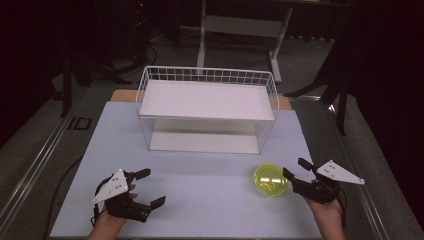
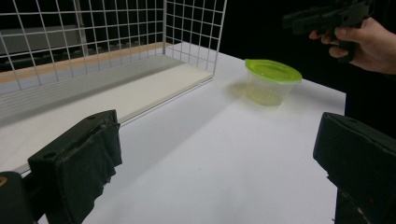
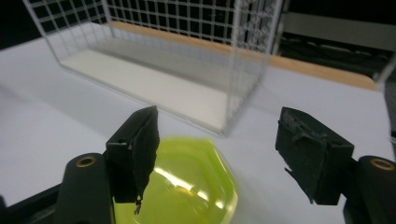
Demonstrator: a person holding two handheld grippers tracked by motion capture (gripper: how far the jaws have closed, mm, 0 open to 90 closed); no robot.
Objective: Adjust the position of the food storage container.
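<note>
Two open grippers (right (image 1: 295, 172)) near container (image 1: 270, 180)

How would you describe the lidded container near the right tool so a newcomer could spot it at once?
Start at the white wire rack in the middle of the table. In front of its right corner sits a small clear tub with a lime-green lid, beside the open right tool. It is the table's one brightly coloured item.

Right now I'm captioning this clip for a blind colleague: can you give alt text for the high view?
A person's right gripper, jaws open, reaches beside a green-lidded container on a white table. The left gripper rests open at the near left, and a two-tier white wire shelf stands behind.
</note>
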